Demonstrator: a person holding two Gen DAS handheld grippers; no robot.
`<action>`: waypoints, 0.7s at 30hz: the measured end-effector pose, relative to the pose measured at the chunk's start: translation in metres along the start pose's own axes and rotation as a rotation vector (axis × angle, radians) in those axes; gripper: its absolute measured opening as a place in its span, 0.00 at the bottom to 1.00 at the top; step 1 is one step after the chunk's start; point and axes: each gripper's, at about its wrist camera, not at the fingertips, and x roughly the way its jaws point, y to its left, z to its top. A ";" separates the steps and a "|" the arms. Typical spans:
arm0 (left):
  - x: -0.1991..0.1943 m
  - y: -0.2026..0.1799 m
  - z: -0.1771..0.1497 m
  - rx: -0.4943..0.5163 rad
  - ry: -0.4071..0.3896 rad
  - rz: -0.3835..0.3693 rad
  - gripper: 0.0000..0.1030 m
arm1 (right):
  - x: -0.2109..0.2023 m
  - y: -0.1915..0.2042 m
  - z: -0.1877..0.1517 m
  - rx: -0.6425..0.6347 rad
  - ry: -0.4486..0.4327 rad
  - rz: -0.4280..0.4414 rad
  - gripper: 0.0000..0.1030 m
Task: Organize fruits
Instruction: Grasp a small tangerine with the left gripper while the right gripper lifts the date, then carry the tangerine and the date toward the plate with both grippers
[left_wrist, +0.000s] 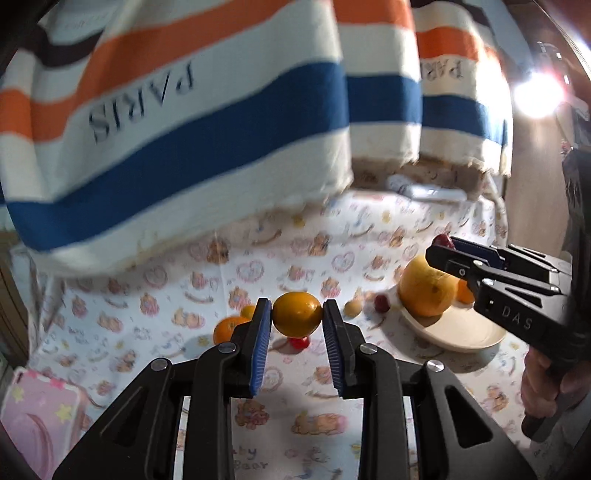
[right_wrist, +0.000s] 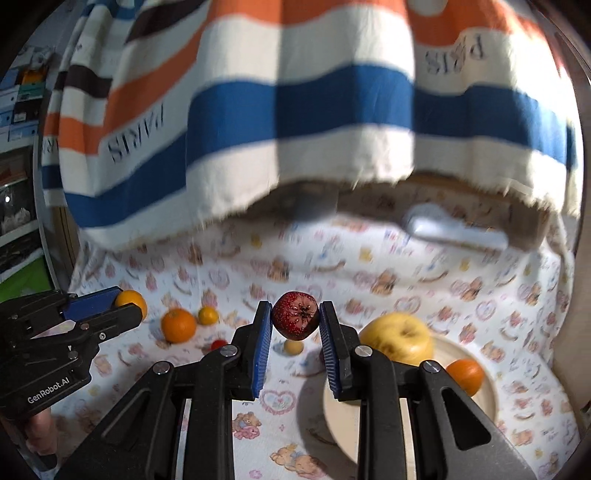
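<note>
- While both tongs hang above the bear-print cloth (right_wrist: 332, 258), I have each one clamped on a fruit.
- My left tongs (left_wrist: 297, 314) grip a small orange (left_wrist: 297, 314) between the blue pads (left_wrist: 260, 343), held clear of the cloth.
- My right tongs (right_wrist: 295, 320) pinch a dark red strawberry (right_wrist: 295, 320) the same way, at the pad tips.
- Below and to the right of the right tongs sits a pale plate (right_wrist: 487, 402); on it I see a big yellow fruit (right_wrist: 399, 341) and a small orange one (right_wrist: 465, 376) beside it.
- Left of the right tongs, on the cloth, lie a tangerine (right_wrist: 178, 325), a smaller orange fruit (right_wrist: 208, 315) behind it, a small red fruit (right_wrist: 218, 344) and a little yellow one (right_wrist: 293, 347) just beneath the strawberry.
- From the left view, the right tongs (left_wrist: 441, 245) reach in from the right, over the plate (left_wrist: 461, 332).
- Beyond both tongs hangs a striped towel (right_wrist: 295, 110) marked PARIS, with a white object (right_wrist: 454, 229) under its hem; I cannot tell what it is.
</note>
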 end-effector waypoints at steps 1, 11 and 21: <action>-0.004 -0.004 0.004 0.005 -0.003 -0.003 0.26 | -0.011 -0.003 0.004 -0.007 -0.026 -0.010 0.26; -0.016 -0.049 0.033 0.013 -0.045 -0.090 0.27 | -0.067 -0.055 0.005 0.037 -0.108 -0.067 0.26; 0.016 -0.117 0.047 0.072 0.050 -0.148 0.27 | -0.057 -0.106 -0.006 0.137 -0.047 -0.116 0.26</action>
